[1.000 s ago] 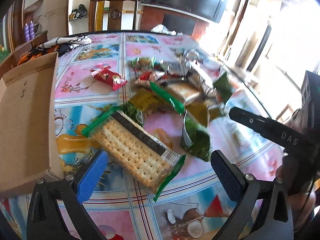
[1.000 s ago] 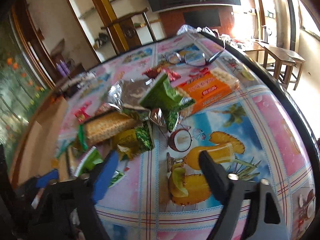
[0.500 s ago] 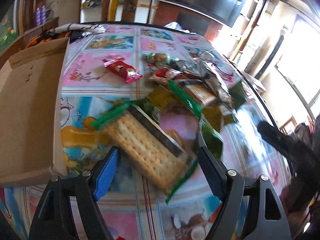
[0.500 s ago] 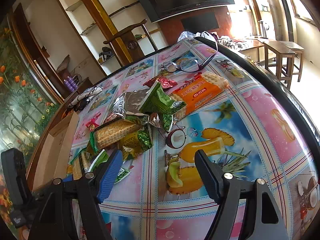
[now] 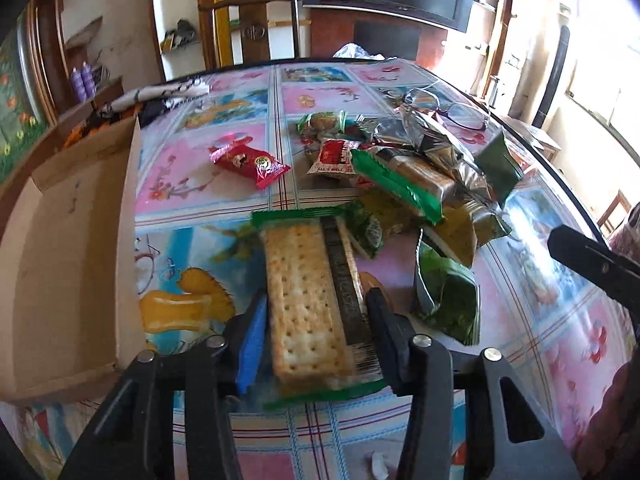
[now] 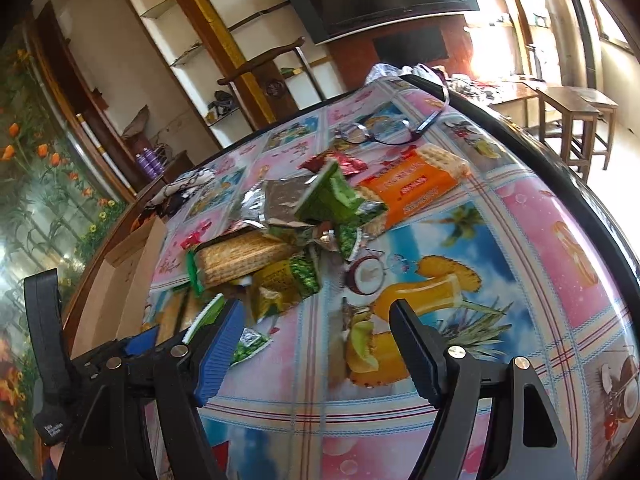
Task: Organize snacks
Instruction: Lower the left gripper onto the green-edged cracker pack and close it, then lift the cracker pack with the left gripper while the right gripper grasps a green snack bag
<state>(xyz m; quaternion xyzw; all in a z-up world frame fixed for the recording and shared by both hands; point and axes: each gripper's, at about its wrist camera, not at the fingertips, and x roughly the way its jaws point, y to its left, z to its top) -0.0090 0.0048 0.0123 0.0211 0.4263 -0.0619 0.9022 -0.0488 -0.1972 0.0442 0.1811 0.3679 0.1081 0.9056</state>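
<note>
Straddling the near end of a green-edged cracker pack (image 5: 308, 300), the left gripper (image 5: 316, 340) has its blue pad and black finger pressed against the pack's 2 long sides, clamping it on the fruit-print tablecloth (image 5: 192, 264). An open cardboard box (image 5: 68, 264) lies just left of the pack. Beyond it sits a heap of snacks: a red candy wrapper (image 5: 250, 160) off by itself, a second cracker pack (image 5: 404, 178) and a dark green pouch (image 5: 444, 292) close to the right. The right gripper (image 6: 316, 356) hovers over the tablecloth with its fingers spread wide, holding nothing. Ahead of it lie an orange cracker pack (image 6: 416, 188) and a pair of eyeglasses (image 6: 380, 132).
</note>
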